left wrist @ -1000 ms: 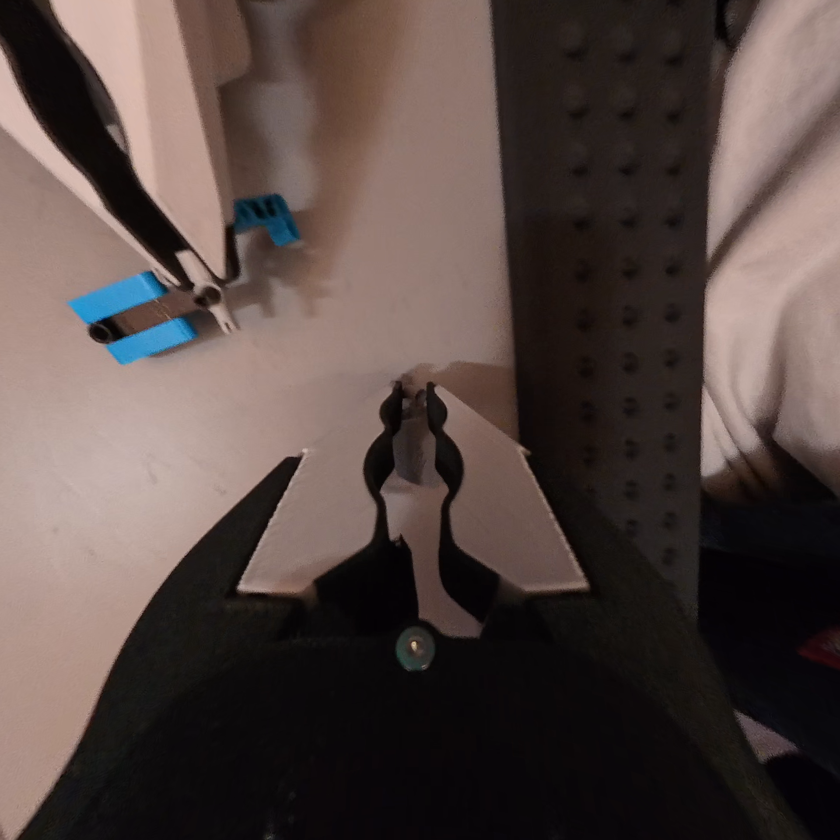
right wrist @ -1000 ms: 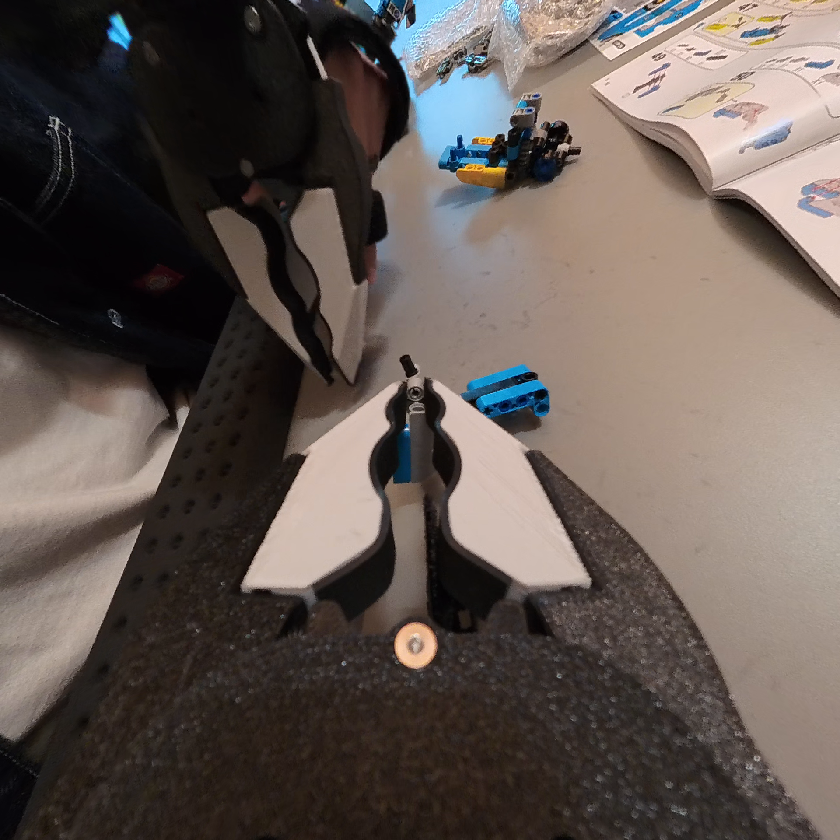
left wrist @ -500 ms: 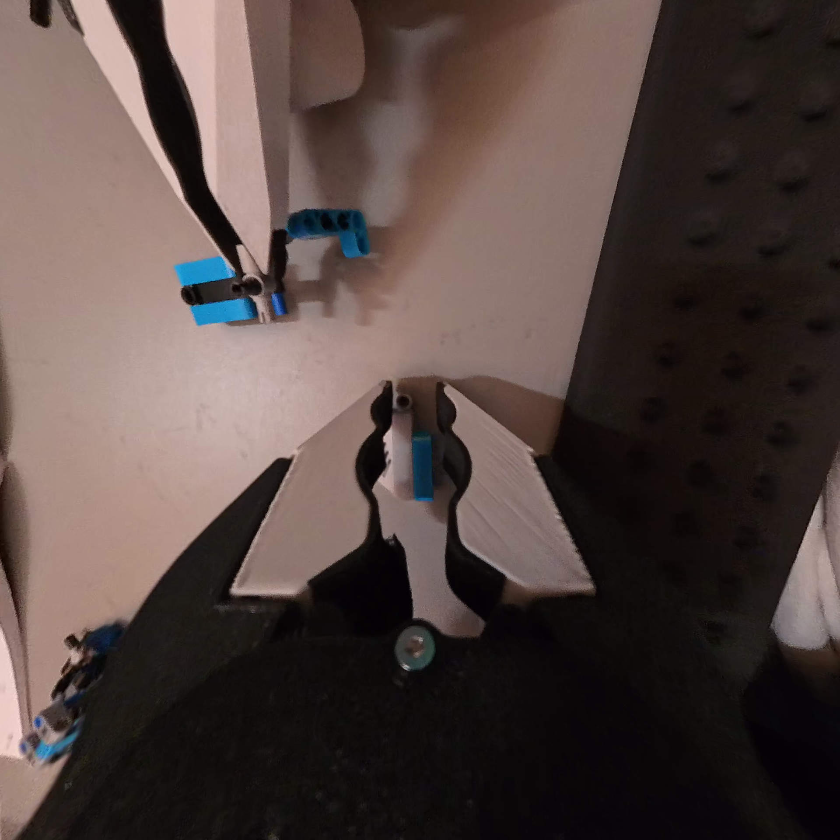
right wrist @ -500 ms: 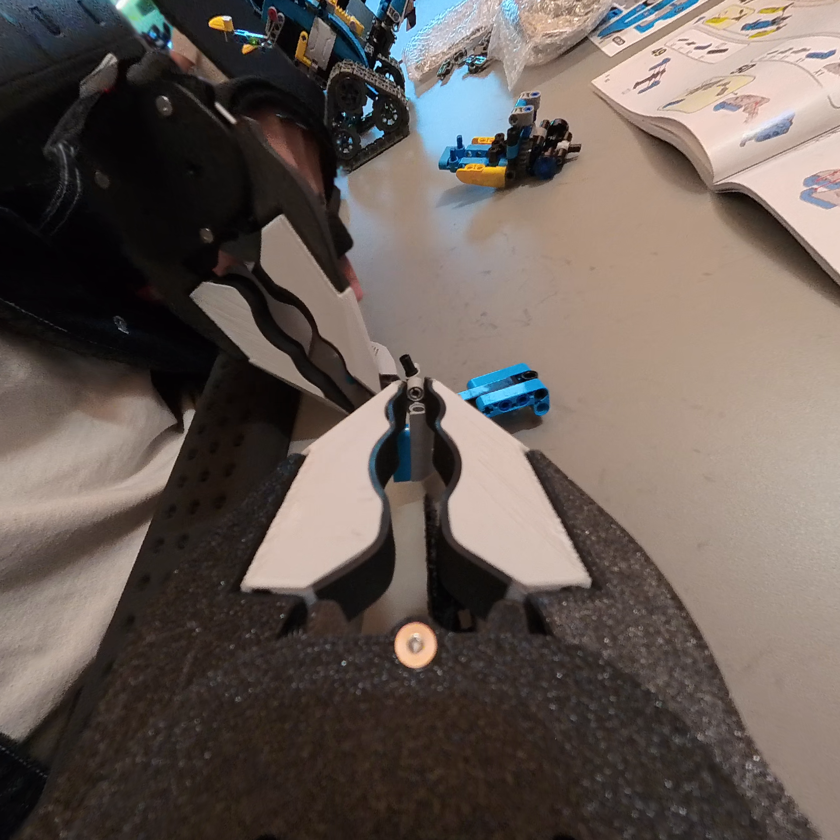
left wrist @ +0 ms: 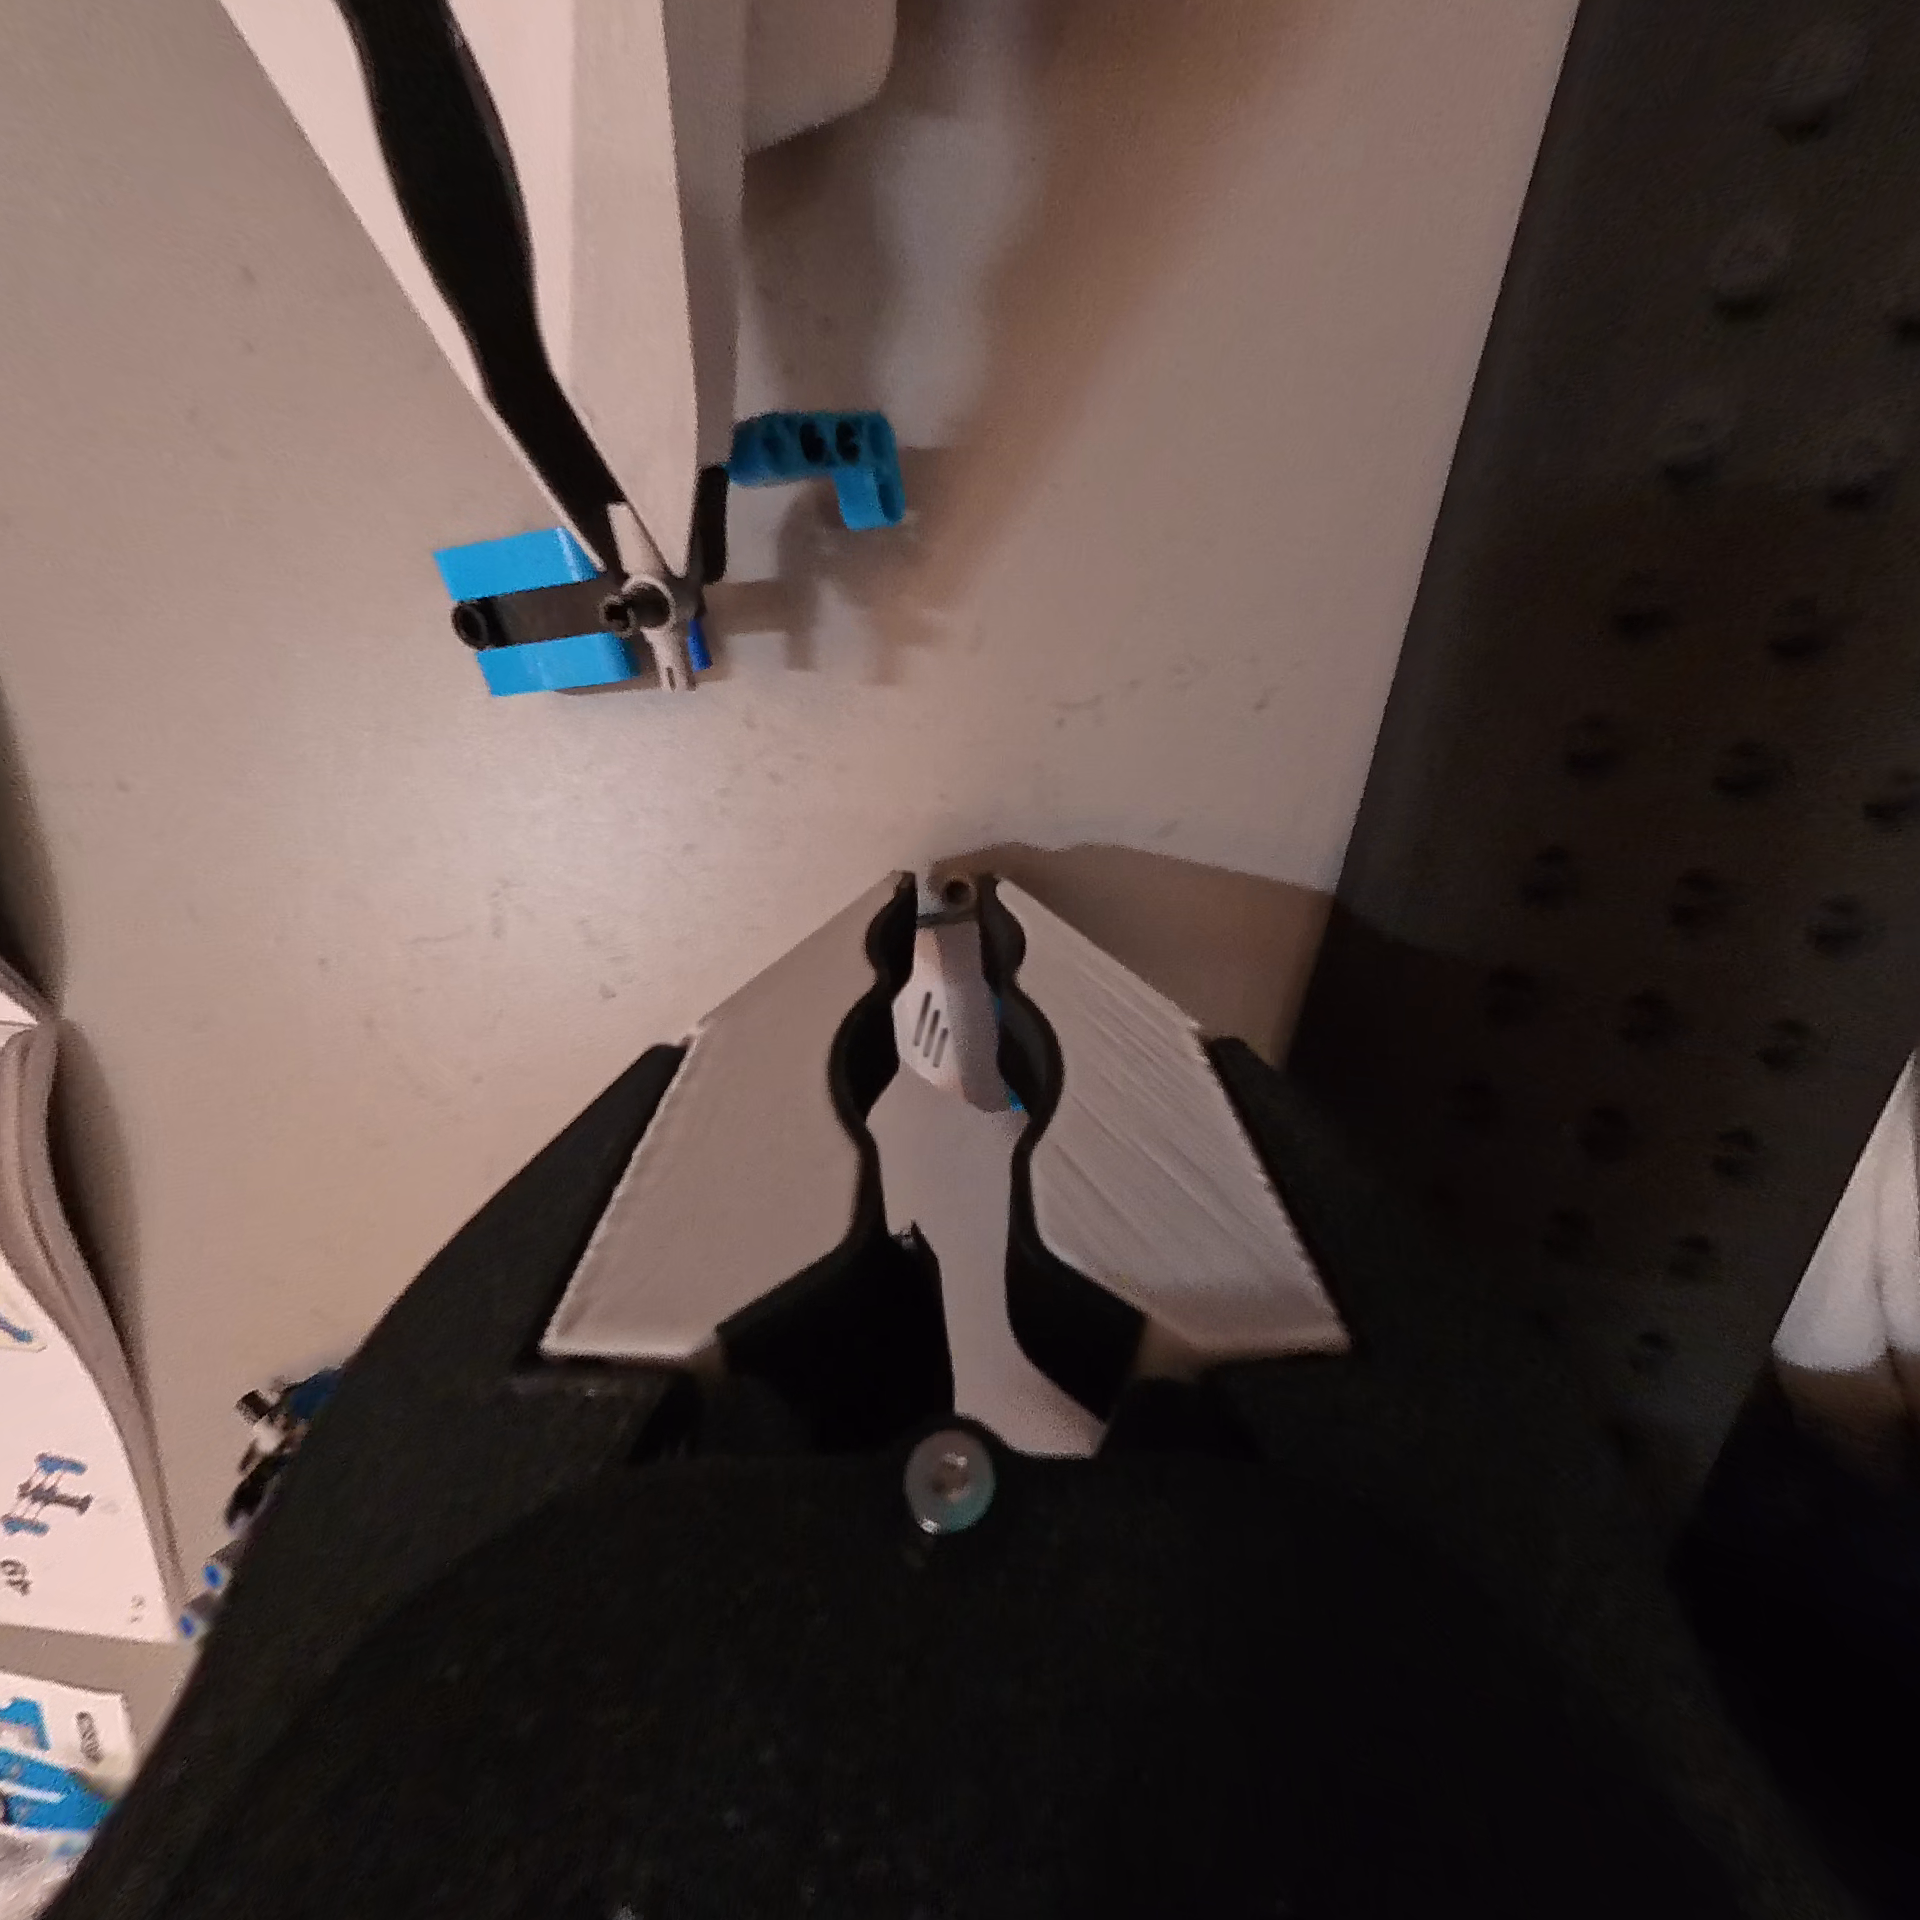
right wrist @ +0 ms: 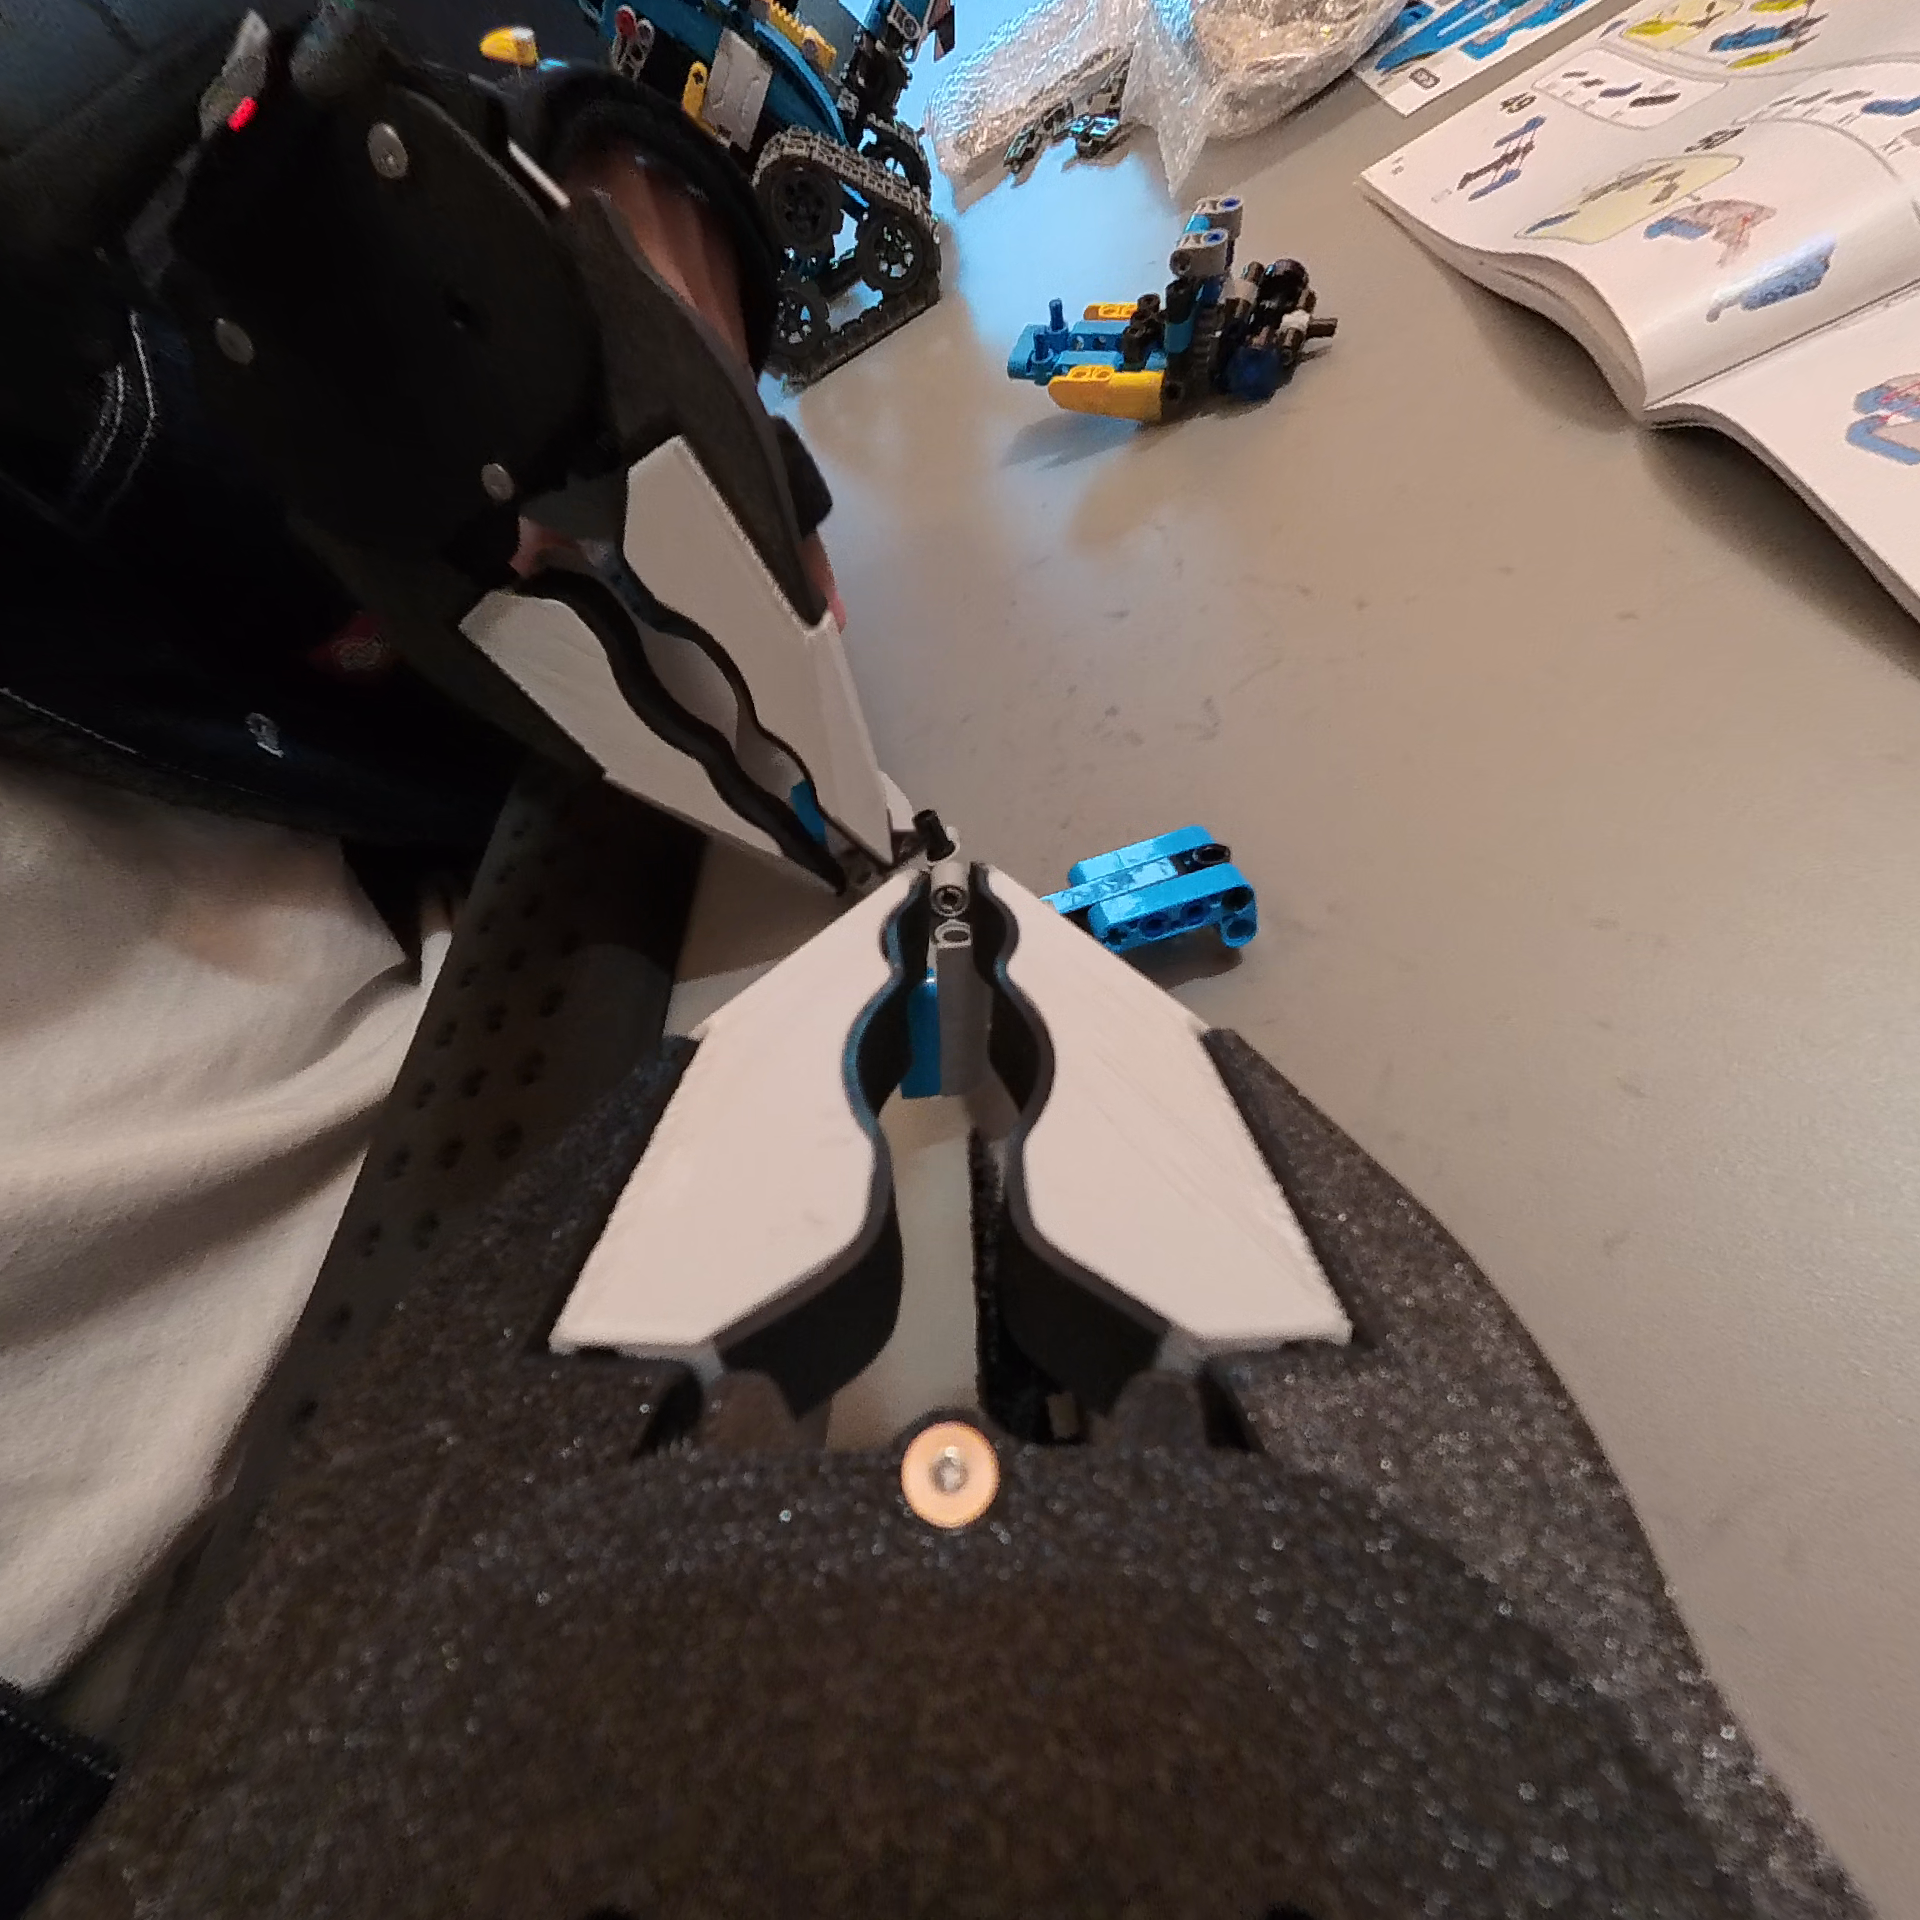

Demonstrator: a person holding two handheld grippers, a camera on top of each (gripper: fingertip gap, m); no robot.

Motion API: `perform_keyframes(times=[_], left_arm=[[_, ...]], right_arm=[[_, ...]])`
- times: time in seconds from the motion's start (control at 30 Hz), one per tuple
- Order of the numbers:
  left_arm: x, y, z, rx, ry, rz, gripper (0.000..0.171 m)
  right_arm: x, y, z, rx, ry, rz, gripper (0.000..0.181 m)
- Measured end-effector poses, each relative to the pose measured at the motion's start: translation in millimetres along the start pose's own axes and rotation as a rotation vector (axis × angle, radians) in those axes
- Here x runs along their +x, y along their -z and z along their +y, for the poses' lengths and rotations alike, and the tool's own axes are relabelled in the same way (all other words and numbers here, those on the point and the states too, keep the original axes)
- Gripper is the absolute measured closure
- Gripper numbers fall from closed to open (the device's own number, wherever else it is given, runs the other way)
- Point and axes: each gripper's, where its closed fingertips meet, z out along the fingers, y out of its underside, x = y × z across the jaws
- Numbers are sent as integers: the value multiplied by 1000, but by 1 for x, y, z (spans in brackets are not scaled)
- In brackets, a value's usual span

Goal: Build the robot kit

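Observation:
My left gripper (left wrist: 945, 899) is shut on a small light grey piece with a blue part behind it (left wrist: 940, 1029). My right gripper (right wrist: 948, 881) is shut on a grey beam with a blue part (right wrist: 958, 997), and a black pin (right wrist: 932, 831) sticks out at its tip. In the right wrist view the left gripper (right wrist: 868, 857) comes in from the upper left, its tips almost touching the pin. In the left wrist view the right gripper (left wrist: 649, 582) hangs from the top, holding its blue, black and grey assembly (left wrist: 540, 613). A blue L-shaped beam (right wrist: 1164, 899) lies on the table just beyond.
On the grey table (right wrist: 1455, 831) stand a blue tracked model (right wrist: 821, 166), a small blue and yellow assembly (right wrist: 1174, 322), clear plastic bags of parts (right wrist: 1143, 83) and an open instruction booklet (right wrist: 1714, 260). A black perforated strip (right wrist: 499, 1039) runs along the near edge, beside a person's white clothing (right wrist: 156, 1091). Left tips to right tips: about 7 cm.
The left gripper has swung in towards the right gripper until their tips nearly meet. Its held piece has turned and shows more clearly. The right gripper has stayed put.

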Motion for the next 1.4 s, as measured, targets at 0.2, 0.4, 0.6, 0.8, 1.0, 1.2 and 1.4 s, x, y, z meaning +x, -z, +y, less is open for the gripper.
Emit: perform_keyframes(times=[0.2, 0.4, 0.6, 0.8, 1.0, 1.2, 1.4], left_arm=[[2, -3, 4, -51, -35, 22, 161], [4, -6, 7, -54, -15, 67, 164], [-26, 19, -23, 247, 114, 15, 165], [-68, 88, -69, 1028, 483, 225, 165], [-60, 94, -76, 1174, 502, 324, 165], [-58, 95, -81, 1194, 486, 306, 165], [-60, 95, -81, 1210, 510, 317, 165]], right_arm=[[-1, -1, 1, -7, 5, 0, 174], [-1, 0, 1, -7, 3, -2, 175], [-3, 14, -17, 119, -38, -43, 175], [-14, 37, -49, 346, -127, -187, 176], [-21, 40, -58, 400, -154, -248, 176], [-22, 40, -61, 422, -178, -265, 176], [-21, 39, -60, 419, -181, -259, 176]])
